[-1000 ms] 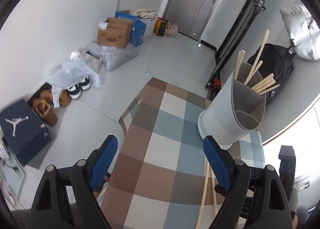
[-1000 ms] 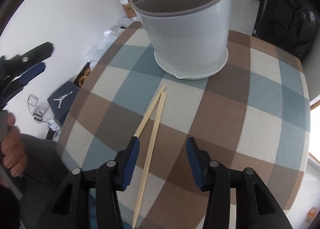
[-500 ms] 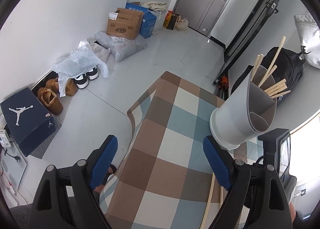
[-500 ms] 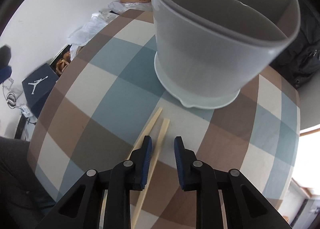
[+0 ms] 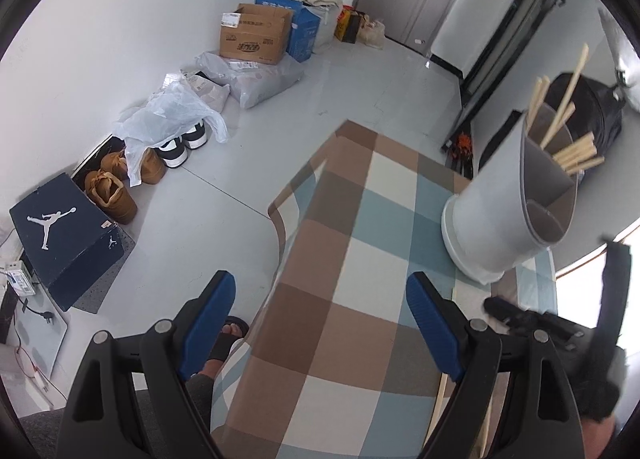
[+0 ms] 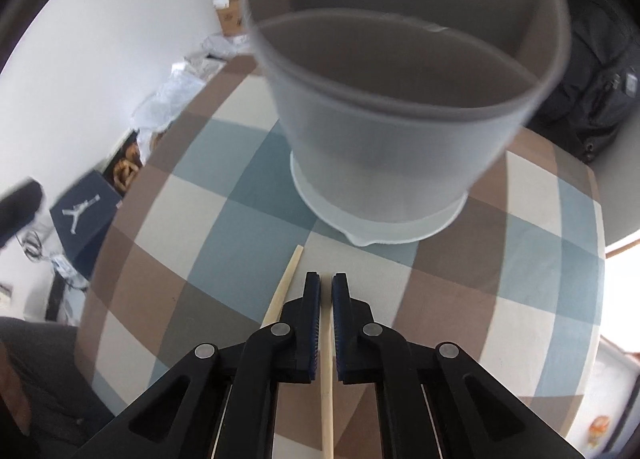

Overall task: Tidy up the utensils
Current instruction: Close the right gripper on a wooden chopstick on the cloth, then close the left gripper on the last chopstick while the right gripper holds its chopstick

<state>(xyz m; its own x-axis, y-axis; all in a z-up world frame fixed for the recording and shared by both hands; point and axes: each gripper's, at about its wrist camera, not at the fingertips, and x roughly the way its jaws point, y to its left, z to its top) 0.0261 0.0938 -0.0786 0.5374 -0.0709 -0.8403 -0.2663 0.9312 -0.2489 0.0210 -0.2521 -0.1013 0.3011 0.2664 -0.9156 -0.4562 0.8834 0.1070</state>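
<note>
My right gripper [image 6: 325,279] points down at the checked tablecloth [image 6: 224,219], its blue jaws closing tight on a wooden chopstick [image 6: 327,363] that runs back between them. A second chopstick [image 6: 285,289] lies flat just left of the jaws. Right in front stands the grey divided utensil holder [image 6: 400,139], its near compartment empty. In the left wrist view my left gripper [image 5: 320,279] hangs open over the cloth's left side, holding nothing. The holder [image 5: 496,219] is to its right, with several chopsticks [image 5: 572,155] standing in its far compartment.
The table edge [image 5: 280,243] drops to a grey floor holding a dark shoe box [image 5: 64,235], shoes, plastic bags and cardboard boxes [image 5: 252,35]. A black backpack [image 6: 592,99] sits behind the holder. A person's sandalled foot [image 5: 228,335] shows beside the table.
The right gripper's jaws went from wide apart to closed around one chopstick, and the gripper drew nearer the holder. The left gripper stayed open and tilted slightly.
</note>
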